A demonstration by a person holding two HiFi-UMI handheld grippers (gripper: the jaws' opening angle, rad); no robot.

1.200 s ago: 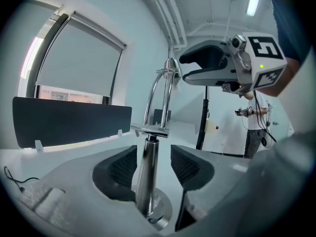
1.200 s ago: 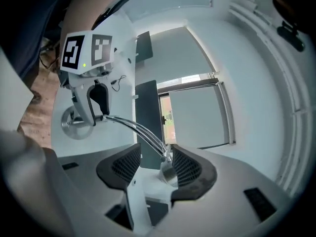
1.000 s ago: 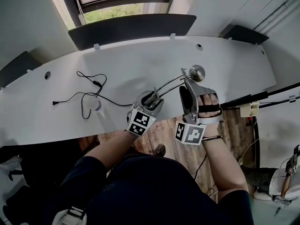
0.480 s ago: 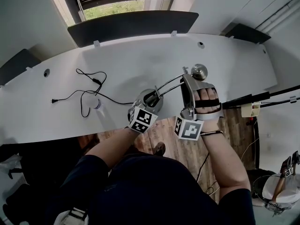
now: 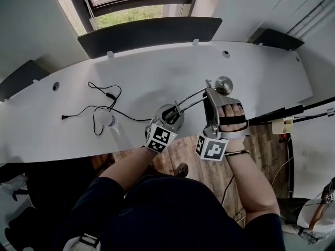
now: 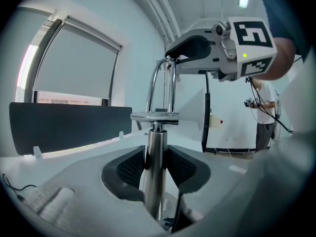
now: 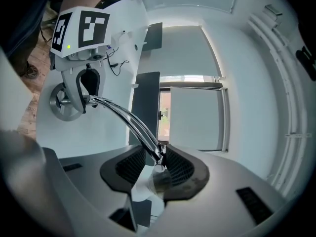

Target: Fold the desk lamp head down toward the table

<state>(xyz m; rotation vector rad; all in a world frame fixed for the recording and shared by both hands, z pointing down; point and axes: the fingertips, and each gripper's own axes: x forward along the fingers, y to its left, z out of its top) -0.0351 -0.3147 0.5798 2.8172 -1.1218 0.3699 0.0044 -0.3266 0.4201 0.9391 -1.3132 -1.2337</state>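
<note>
A chrome desk lamp stands near the front edge of the white desk. It has a round base, two thin arm rods and a small rounded head. My left gripper is low at the base, shut on the upright post, with both black pads against it. My right gripper is up at the far end of the arm. Its jaws are closing around the lamp head, with a light gap still showing beside the left pad.
A black power cable with a white plug trails over the desk to the left of the lamp. A dark partition panel lines the far edge below a window. Wooden floor lies in front. A person stands far right.
Both hands have stayed at the lamp, left at the base and right at the head. The left jaws look narrower around the post than a second ago.
</note>
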